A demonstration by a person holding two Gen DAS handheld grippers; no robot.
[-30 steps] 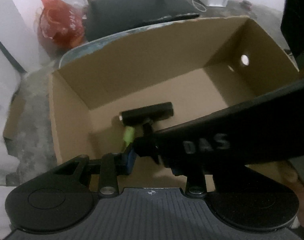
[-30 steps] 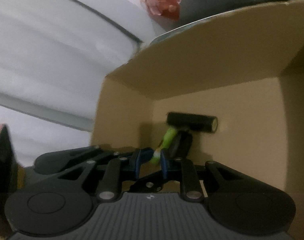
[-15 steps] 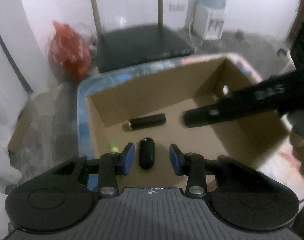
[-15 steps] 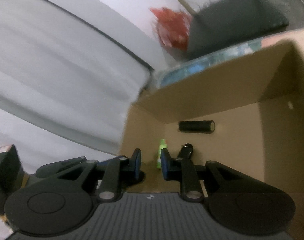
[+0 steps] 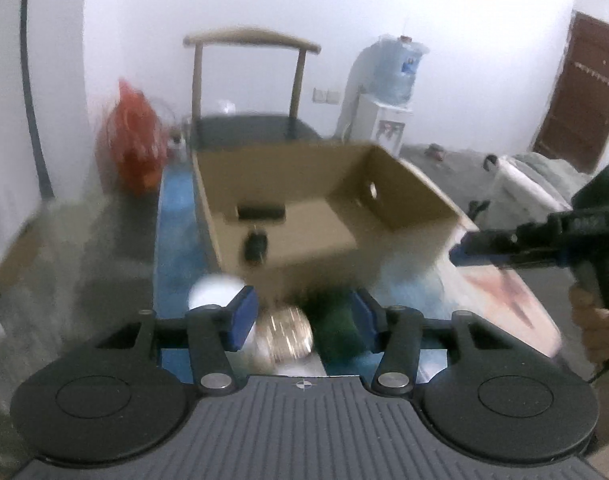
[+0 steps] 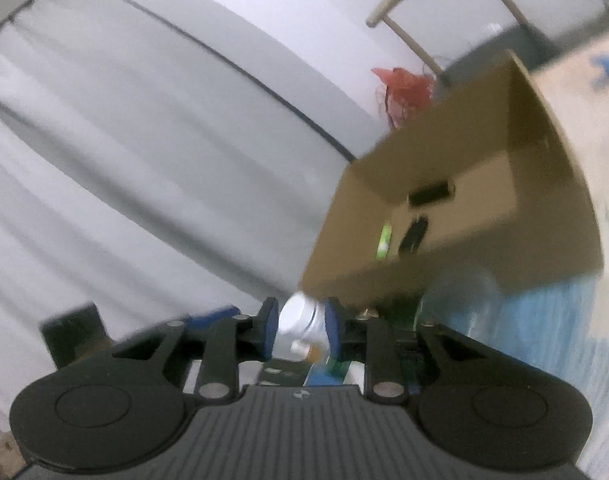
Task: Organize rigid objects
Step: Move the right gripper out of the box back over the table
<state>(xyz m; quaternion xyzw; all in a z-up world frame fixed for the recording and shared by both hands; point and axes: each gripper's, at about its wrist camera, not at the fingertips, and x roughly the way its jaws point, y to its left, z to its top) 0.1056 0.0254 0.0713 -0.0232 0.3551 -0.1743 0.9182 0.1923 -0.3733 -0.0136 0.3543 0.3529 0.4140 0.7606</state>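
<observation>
Presently both grippers are hanging outside the cardboard box (image 5: 404, 216), on its near side. Inside the box are lying a black cylinder (image 5: 260, 212), a small black piece (image 5: 255, 249) and a green item (image 6: 384, 240). The left gripper (image 5: 304, 316) is opening, jaws apart over a blurred shiny round thing (image 5: 288, 332) and a dark green thing (image 5: 336, 324), gripping neither. The right gripper (image 6: 298, 330) is opening too, a white bottle (image 6: 300, 320) between its jaws, apparently ungripped. The step in hand is likely picking the next object; that calls for centring on one item before closing.

White walls, wooden chair (image 5: 251, 80), water dispenser (image 5: 386, 112) — brown door (image 5: 580, 96)
</observation>
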